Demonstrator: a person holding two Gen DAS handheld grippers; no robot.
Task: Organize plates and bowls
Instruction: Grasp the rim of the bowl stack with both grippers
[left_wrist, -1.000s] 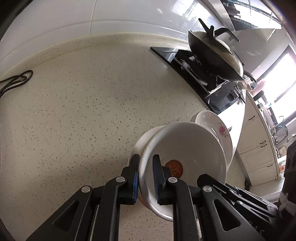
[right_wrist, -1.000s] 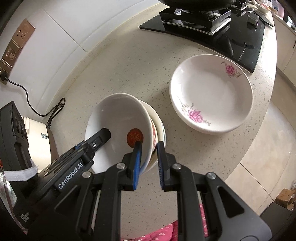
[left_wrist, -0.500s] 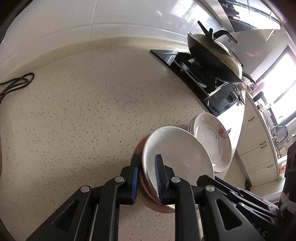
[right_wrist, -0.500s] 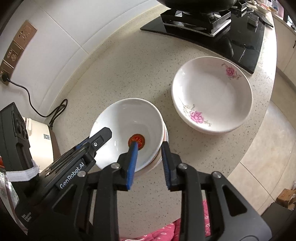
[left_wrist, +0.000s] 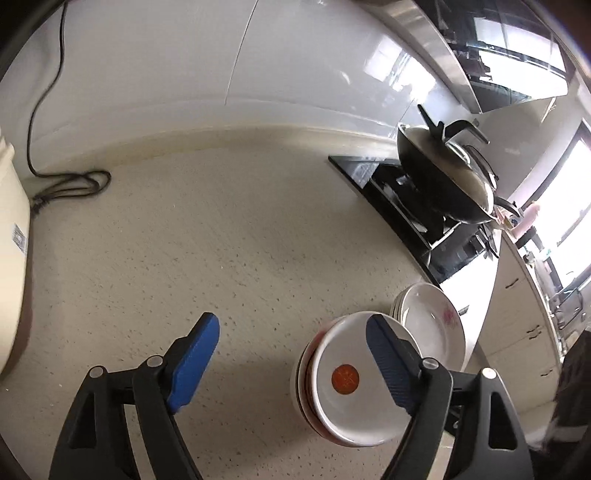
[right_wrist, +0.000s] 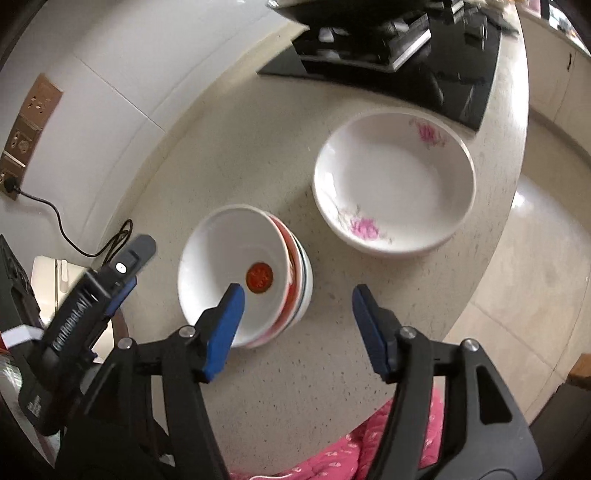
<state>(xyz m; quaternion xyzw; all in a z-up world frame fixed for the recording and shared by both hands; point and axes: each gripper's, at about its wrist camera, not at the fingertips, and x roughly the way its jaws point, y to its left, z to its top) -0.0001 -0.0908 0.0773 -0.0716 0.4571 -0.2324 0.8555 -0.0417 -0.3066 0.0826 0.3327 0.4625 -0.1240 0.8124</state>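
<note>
A stack of bowls stands on the speckled counter; the top bowl is white with a red round mark inside. It also shows in the left wrist view. To its right sits a stack of white plates with pink flowers, seen too in the left wrist view. My left gripper is open and empty, above the counter, left of the bowls. My right gripper is open and empty, just in front of the bowl stack.
A black stove with a lidded wok stands at the far end. A power cord lies by the wall, a cream appliance at the left. The counter edge curves on the right.
Both grippers let go of the top bowl, which now rests on the stack. Both opened wide and drew back from it.
</note>
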